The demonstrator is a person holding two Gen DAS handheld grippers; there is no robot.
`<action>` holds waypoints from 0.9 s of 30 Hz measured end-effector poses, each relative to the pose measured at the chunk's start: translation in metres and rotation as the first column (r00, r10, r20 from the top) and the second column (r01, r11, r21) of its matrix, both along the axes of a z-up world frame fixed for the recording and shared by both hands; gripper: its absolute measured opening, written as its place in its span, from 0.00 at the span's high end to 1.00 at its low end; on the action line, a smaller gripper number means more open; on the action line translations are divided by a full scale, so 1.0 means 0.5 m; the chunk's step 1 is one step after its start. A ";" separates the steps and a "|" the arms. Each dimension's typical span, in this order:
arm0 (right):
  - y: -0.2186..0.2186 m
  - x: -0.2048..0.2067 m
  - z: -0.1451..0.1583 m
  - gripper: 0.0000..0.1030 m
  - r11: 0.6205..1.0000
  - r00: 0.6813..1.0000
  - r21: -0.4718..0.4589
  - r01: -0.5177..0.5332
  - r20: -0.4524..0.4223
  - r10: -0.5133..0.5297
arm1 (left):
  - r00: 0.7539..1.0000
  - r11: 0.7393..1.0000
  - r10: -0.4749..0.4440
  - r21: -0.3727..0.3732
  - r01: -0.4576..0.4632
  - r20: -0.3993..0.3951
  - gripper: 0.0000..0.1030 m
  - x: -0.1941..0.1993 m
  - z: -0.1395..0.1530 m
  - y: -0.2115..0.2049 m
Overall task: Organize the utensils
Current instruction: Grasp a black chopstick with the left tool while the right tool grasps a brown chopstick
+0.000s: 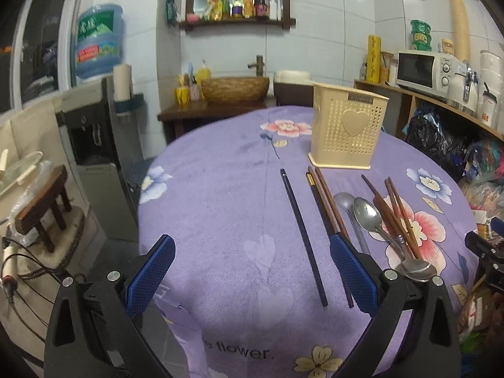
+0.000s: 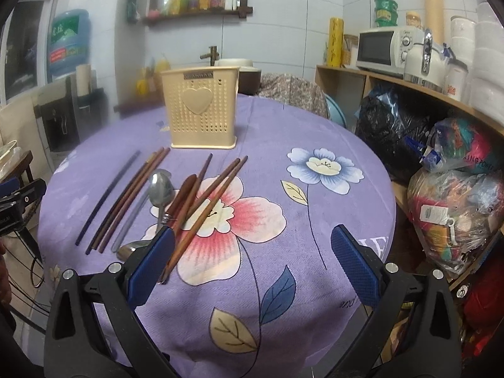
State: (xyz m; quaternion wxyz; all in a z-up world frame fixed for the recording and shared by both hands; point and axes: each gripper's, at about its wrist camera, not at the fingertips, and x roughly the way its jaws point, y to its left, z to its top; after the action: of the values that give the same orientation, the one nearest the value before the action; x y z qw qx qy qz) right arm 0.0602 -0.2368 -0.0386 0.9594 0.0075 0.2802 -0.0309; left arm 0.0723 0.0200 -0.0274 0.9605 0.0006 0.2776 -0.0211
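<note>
A cream perforated utensil holder (image 1: 348,129) with a heart stands upright at the far side of the round table; it also shows in the right wrist view (image 2: 201,110). In front of it lie a dark chopstick (image 1: 302,236), brown chopsticks (image 1: 330,211), metal spoons (image 1: 368,214) and a wooden spoon (image 1: 386,212). The right wrist view shows the same dark chopstick (image 2: 107,198), brown chopsticks (image 2: 132,198), a metal spoon (image 2: 160,189) and more chopsticks (image 2: 211,201). My left gripper (image 1: 252,271) is open and empty above the table's near edge. My right gripper (image 2: 252,261) is open and empty, right of the utensils.
The table carries a purple flowered cloth (image 1: 220,189). A water dispenser (image 1: 91,132) and a wooden stool (image 1: 44,208) stand to the left. Shelves with a microwave (image 2: 387,47) and stuffed bags (image 2: 453,208) stand to the right. A basin sink (image 1: 234,89) is behind.
</note>
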 end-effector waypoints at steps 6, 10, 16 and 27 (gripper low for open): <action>-0.001 0.083 -0.008 0.05 0.997 0.995 0.034 -0.068 -0.072 0.070 | 0.992 0.997 -0.074 0.006 0.075 -0.098 0.05 0.107 0.002 -0.011; 0.007 0.132 0.003 0.05 0.996 0.992 0.033 -0.088 -0.087 0.091 | 0.975 0.991 -0.125 0.021 0.131 -0.186 0.21 0.184 -0.010 -0.034; 0.019 0.171 0.026 0.05 0.994 0.993 0.055 -0.092 -0.074 0.096 | 0.935 0.985 -0.169 -0.077 0.153 -0.310 0.40 0.282 -0.032 -0.046; 0.030 0.204 0.029 0.05 0.991 0.988 0.049 -0.121 -0.093 0.125 | 0.908 0.989 -0.148 -0.058 0.136 -0.393 0.74 0.360 -0.070 -0.073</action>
State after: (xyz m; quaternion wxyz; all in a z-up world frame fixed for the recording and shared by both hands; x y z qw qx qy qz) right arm 0.1621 -0.2218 -0.0243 0.9446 0.0095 0.3263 0.0342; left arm 0.2524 -0.0163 -0.0622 0.8803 0.0025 0.4648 -0.0947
